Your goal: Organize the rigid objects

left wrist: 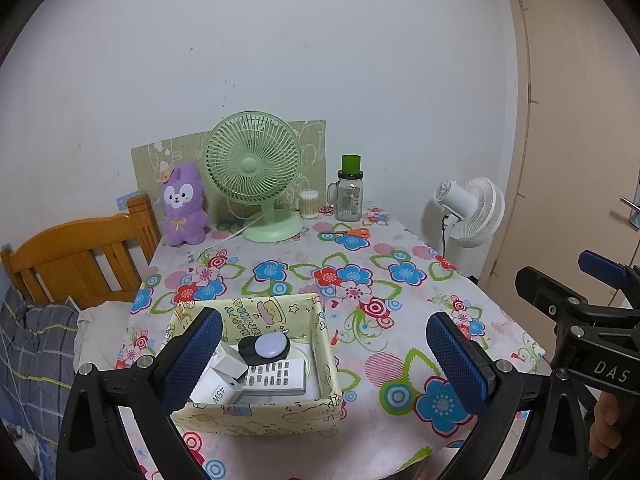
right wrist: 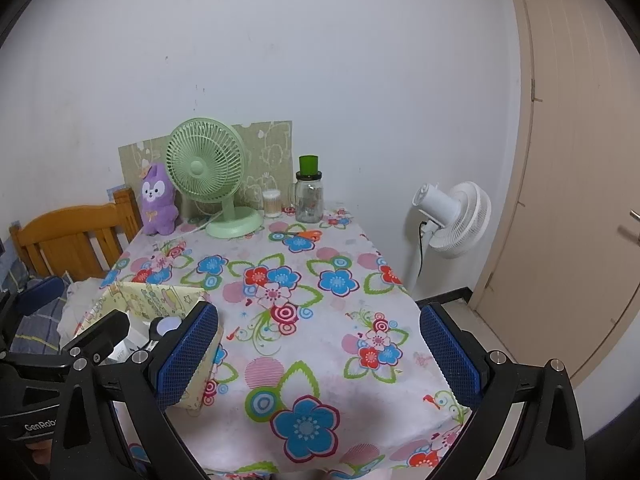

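Observation:
A pale yellow patterned storage box stands on the flowered table near its front left. Inside it lie a white remote control, a white 45W charger, a smaller white block and a round lilac-topped black disc. My left gripper hovers open above the box, nothing between its blue pads. My right gripper is open too, over bare tablecloth to the right of the box, and shows in the left wrist view at the right edge.
At the table's back stand a green desk fan, a purple plush toy, a cotton-swab tub and a glass jar with a green lid. Orange scissors lie near them. A wooden bed frame is left, a white floor fan right.

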`<state>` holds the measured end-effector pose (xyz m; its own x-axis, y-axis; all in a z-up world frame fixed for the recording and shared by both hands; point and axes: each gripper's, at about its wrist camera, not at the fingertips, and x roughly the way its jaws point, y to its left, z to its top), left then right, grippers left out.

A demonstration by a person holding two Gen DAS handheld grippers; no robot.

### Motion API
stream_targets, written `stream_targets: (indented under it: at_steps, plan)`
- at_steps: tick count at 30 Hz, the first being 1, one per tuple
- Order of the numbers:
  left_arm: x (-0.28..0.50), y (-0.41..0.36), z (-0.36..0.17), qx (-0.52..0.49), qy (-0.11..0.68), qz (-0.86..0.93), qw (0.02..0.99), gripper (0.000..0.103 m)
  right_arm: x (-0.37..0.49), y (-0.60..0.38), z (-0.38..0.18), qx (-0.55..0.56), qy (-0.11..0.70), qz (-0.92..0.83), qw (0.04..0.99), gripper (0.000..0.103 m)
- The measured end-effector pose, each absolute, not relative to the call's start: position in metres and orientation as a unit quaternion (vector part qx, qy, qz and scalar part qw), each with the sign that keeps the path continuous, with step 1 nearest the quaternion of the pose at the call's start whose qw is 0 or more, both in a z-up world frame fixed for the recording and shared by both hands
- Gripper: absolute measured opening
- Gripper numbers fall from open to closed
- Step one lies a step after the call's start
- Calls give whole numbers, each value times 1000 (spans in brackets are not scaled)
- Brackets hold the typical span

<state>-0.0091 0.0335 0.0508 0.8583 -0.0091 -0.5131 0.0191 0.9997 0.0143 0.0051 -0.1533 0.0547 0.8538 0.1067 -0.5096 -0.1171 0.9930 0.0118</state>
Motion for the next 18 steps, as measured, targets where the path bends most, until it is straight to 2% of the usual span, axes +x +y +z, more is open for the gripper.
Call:
stream_targets:
  at_steps: [18]
  plan:
    - [6,37,44,2,271,-17,962,103,23,-150,45,-11,280,65,958,102]
